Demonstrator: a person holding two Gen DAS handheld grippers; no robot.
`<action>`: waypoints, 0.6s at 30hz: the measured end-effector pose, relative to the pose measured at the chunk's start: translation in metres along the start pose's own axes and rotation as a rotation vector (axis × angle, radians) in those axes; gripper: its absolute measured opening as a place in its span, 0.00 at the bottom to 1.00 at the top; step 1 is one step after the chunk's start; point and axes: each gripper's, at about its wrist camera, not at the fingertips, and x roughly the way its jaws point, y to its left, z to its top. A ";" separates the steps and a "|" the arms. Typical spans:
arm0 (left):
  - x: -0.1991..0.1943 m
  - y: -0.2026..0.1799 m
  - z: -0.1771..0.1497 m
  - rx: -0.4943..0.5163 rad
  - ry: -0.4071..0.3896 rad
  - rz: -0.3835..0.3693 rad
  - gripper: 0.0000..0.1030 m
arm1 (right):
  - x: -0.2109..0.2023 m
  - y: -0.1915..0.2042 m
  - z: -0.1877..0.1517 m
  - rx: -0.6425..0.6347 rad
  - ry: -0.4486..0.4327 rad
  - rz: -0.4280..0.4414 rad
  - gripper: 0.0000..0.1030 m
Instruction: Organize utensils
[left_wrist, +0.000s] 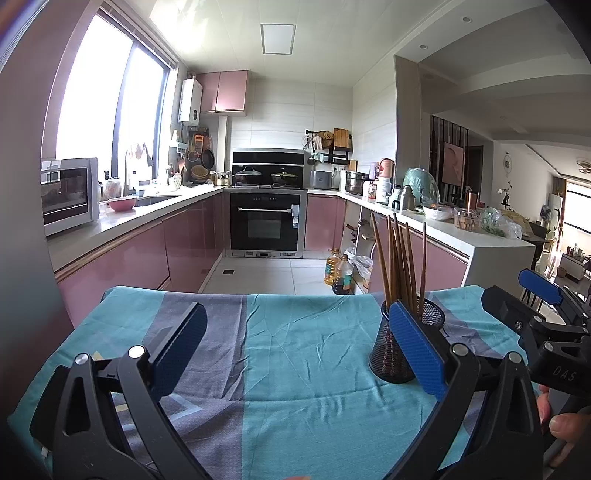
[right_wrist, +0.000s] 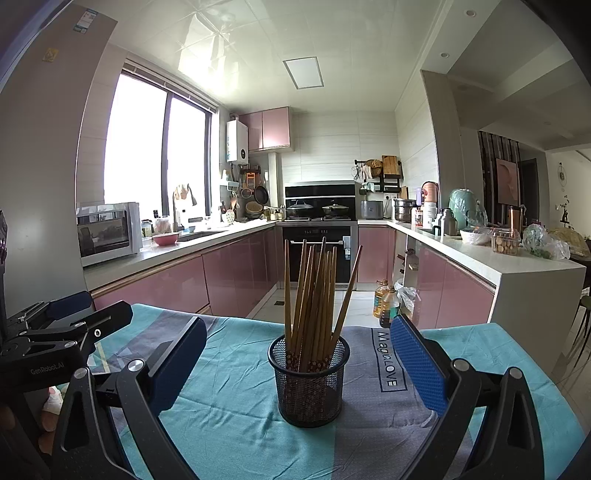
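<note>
Nearest the right wrist camera, the right gripper (right_wrist: 299, 354) is hanging just above the desk (right_wrist: 229, 417) with its blue-padded fingers (right_wrist: 419, 363) spread wide and gripping nothing. They are framing the black mesh holder (right_wrist: 309, 384) without touching it, which reads as a check on the result, not a grasp. The left gripper (left_wrist: 295, 347) is likewise gaping open and empty; its right finger is overlapping the holder in its own view, though whether it is touching the mesh cannot be told.

The holder is standing upright on the teal and grey tablecloth (right_wrist: 480, 350), roughly mid-desk. The wooden chopsticks (right_wrist: 314, 291) are sitting inside it with their patterned ends down and plain ends fanning upward, leaning on the rim because the cup is wider than the bundle. No loose utensil is showing on the cloth in either view, so the sorting is probably at or near its end.

Beyond the desk edge, the pink-fronted kitchen cabinets (right_wrist: 236, 273) and built-in oven (left_wrist: 264, 225) are lying well apart.
</note>
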 end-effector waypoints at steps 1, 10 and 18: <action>0.000 0.000 -0.001 0.000 0.001 0.001 0.94 | 0.000 0.000 0.000 0.000 -0.001 0.000 0.94; 0.001 -0.001 -0.004 -0.003 0.003 -0.004 0.94 | 0.000 -0.001 0.000 0.002 0.000 0.001 0.94; 0.004 0.000 -0.009 0.007 0.029 -0.024 0.94 | 0.005 -0.002 -0.003 0.004 0.009 -0.007 0.94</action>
